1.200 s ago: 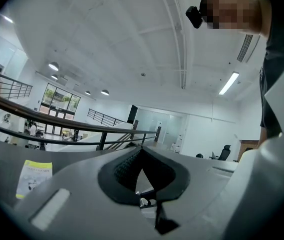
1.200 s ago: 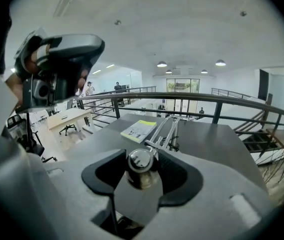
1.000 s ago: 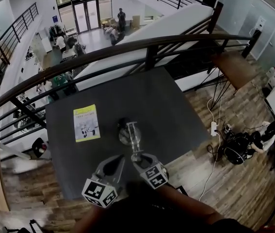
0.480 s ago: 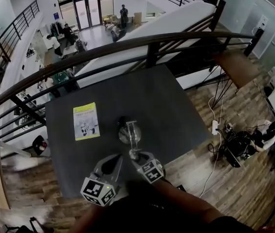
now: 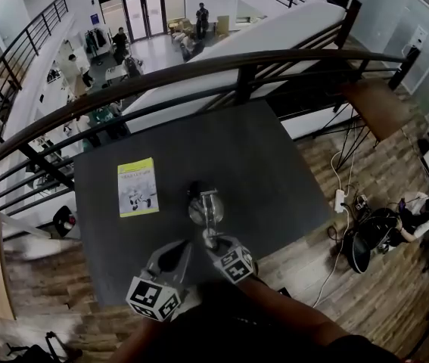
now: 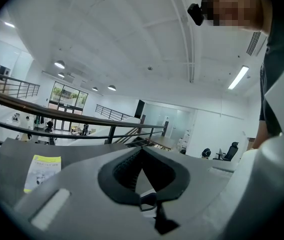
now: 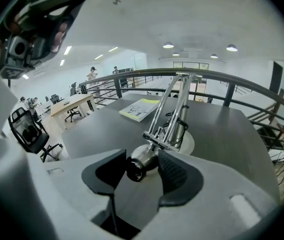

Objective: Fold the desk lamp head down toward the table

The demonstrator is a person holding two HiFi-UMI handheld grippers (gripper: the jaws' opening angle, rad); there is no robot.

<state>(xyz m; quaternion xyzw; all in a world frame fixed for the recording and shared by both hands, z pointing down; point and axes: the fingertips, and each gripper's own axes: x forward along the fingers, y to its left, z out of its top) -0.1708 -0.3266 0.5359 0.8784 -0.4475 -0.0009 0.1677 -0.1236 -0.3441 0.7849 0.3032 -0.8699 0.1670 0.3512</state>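
A chrome desk lamp stands on the dark table [image 5: 275,165]. Its round base [image 5: 197,212] sits mid-table, and its twin rods [image 7: 174,109] lean toward me. The small chrome lamp head [image 7: 140,163] hangs low over the near part of the table. My right gripper [image 7: 139,168] is shut on that head, with a pad against each side of it. From above, the right gripper [image 5: 210,242] shows just in front of the base. My left gripper [image 5: 184,248] is beside it on the left, shut and empty. The left gripper view shows the left gripper's [image 6: 142,149] pads meeting at the tips.
A yellow booklet [image 5: 137,187] lies flat on the table's left half. A dark curved railing [image 5: 237,70] runs behind the far edge, with an open drop beyond it. A power strip and cables [image 5: 343,199] lie on the wooden floor to the right.
My right gripper has sunk a little with the lamp head in it, bringing the head closer to the tabletop. The left gripper has stayed put.
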